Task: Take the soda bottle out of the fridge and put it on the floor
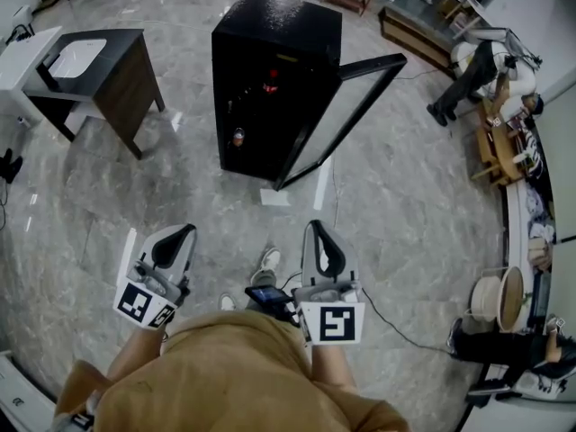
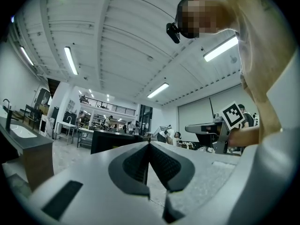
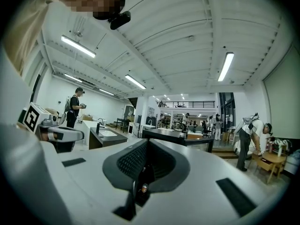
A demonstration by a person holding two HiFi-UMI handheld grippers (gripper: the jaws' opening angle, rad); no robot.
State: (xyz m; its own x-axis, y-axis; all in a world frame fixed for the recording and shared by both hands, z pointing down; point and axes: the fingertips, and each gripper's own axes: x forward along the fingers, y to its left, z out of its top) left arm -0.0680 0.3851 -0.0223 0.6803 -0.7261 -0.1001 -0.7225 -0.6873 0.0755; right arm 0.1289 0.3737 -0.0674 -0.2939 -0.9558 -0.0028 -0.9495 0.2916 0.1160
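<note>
Blk fridge (image 1: 270, 43) upright, door (image 1: 340, 120) swung open; soda bottle (image 1: 270, 85) inside, upr shelf, red cap, upright.

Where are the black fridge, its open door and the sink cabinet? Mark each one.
fridge (image 1: 277, 34), head view, on its black top.
fridge door (image 1: 335, 122), head view, on the glass pane.
sink cabinet (image 1: 128, 84), head view, on its dark side panel.

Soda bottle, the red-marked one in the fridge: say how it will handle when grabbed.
The soda bottle seems to stand upright and narrow, so a nudge could tip it. Dropped on the smooth floor, its round body would likely roll. It is too small here to judge weight.
</note>
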